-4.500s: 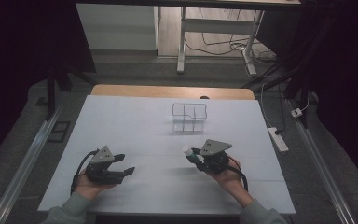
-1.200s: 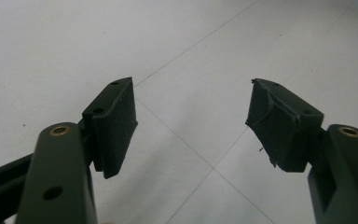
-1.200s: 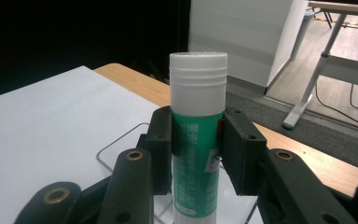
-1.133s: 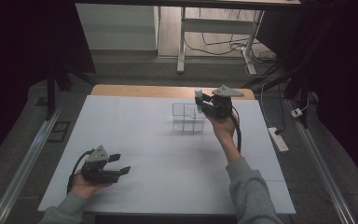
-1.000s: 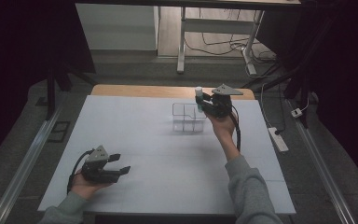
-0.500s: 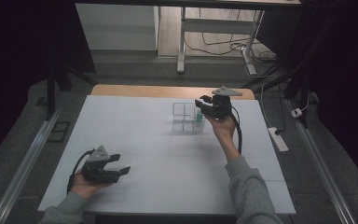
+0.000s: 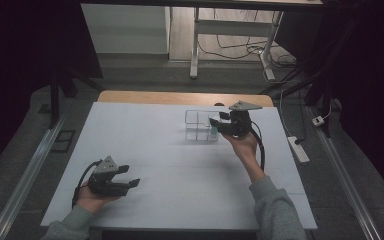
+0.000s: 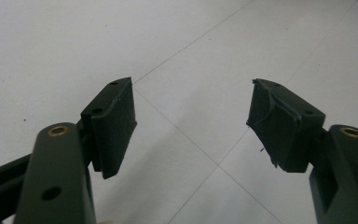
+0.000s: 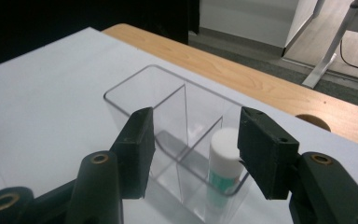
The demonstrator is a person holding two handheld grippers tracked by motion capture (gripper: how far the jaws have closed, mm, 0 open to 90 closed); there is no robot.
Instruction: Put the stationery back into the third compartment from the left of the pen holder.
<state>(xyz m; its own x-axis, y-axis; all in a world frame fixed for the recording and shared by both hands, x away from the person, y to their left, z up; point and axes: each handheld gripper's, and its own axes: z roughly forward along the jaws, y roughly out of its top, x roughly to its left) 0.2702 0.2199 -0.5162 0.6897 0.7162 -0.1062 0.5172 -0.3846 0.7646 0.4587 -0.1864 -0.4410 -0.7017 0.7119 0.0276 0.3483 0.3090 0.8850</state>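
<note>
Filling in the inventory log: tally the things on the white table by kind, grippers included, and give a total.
Clear divided box: 1
White-capped bottle, standing in one compartment of the box: 1
Handheld grippers: 2, the left gripper open over the table, the right gripper open at the box
Total: 4

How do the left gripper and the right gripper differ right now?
The left gripper sits low near the table's near edge, over bare white surface; the right gripper is held at the far side by the clear divided organizer. Nothing lies by the left gripper's jaws; the right gripper's jaws frame a white-capped bottle standing inside one compartment. Both are open and hold nothing.
</note>
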